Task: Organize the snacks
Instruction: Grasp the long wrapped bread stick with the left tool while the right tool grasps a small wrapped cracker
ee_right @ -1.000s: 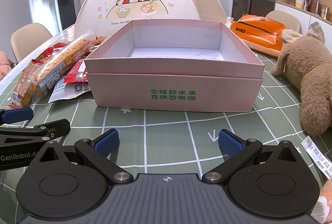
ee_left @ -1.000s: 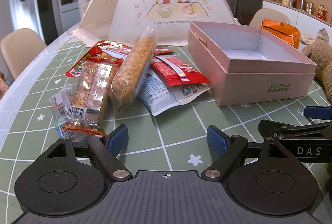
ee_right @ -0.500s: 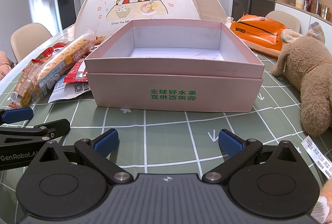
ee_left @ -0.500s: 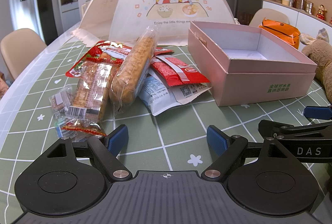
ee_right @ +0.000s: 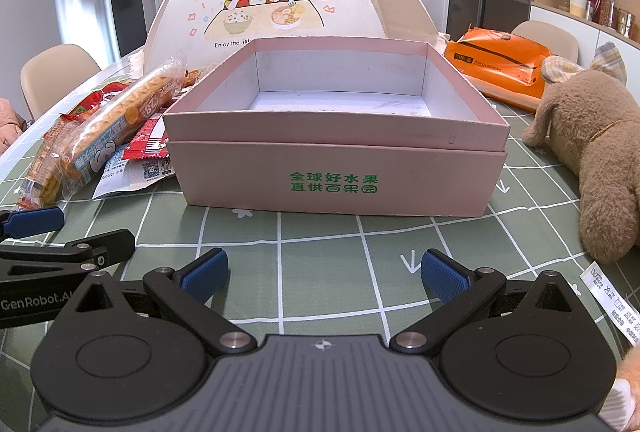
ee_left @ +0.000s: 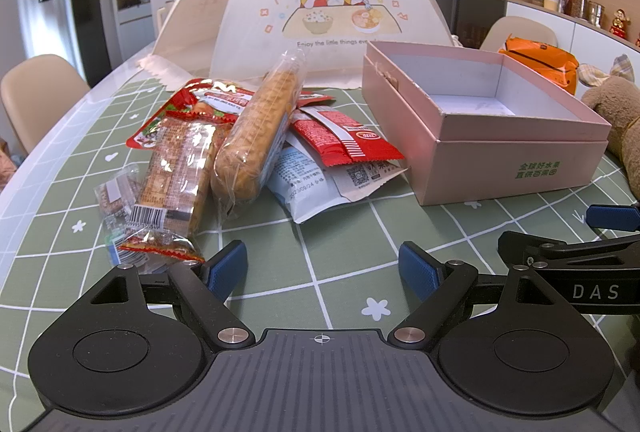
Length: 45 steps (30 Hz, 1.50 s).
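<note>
A pile of snack packets lies on the green checked tablecloth: a long biscuit roll (ee_left: 256,135), a clear cracker pack (ee_left: 176,175), red sachets (ee_left: 344,139) and a pale blue-white packet (ee_left: 308,183). An open, empty pink box (ee_left: 500,151) stands to their right; it also fills the right wrist view (ee_right: 336,175), with the biscuit roll (ee_right: 116,127) at its left. My left gripper (ee_left: 322,268) is open and empty just in front of the pile. My right gripper (ee_right: 324,274) is open and empty in front of the box.
A white food-cover dome (ee_left: 332,15) stands behind the pile and the box. A brown plush toy (ee_right: 592,159) lies right of the box, an orange bag (ee_right: 500,67) behind it. Beige chairs (ee_left: 36,91) ring the table. Each gripper's side shows in the other's view.
</note>
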Tool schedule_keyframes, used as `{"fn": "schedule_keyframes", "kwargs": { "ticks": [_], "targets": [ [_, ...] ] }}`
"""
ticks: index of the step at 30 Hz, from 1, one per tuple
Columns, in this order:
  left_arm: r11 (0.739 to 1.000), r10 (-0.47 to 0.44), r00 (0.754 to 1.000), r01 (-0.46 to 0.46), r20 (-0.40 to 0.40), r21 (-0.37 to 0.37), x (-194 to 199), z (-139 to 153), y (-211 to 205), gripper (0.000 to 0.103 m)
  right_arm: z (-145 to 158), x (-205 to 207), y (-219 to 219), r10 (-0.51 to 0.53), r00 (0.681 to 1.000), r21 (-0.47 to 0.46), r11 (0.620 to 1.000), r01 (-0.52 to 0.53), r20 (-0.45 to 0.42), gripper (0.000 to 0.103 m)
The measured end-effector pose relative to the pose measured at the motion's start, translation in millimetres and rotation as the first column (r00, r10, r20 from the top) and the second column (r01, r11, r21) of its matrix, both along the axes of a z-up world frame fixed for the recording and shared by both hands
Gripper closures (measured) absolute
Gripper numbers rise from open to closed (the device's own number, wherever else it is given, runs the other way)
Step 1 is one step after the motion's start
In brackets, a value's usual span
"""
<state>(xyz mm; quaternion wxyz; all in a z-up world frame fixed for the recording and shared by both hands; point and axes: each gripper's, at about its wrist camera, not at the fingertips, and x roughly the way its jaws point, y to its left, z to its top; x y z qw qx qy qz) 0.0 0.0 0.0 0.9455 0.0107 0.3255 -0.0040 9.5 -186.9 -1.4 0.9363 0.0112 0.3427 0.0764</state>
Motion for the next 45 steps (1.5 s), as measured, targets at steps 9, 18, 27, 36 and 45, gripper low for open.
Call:
{"fn": "schedule_keyframes", "kwargs": {
  "ticks": [9,18,27,36,45],
  "targets": [
    [1.000,0.004,1.000,-0.004,-0.002,-0.005,4,0,-1,0.013,0,0,2,0.000,1.000,-0.001,1.000,0.000,0.000,0.000],
    [0.998,-0.028,1.000,0.028,0.004,-0.062,-19,45,13,0.020,8,3,-2,0.077,0.997,-0.031,0.997,-0.077,-0.012,0.000],
    [1.000,0.009,0.997,-0.010,-0.081,-0.020,92,83,33,0.034,14,16,4,0.121,0.987,-0.048,0.991,-0.127,-0.108,0.003],
    [0.999,-0.042,0.991,0.039,-0.126,-0.027,124,39,43,0.069,59,24,11,0.099,0.993,0.037,0.995,-0.097,-0.065,0.023],
    [0.976,-0.058,0.992,0.033,-0.108,-0.214,25,72,87,0.069,58,66,49,0.132,0.991,0.008,0.991,-0.131,-0.030,0.021]
  ]
}}
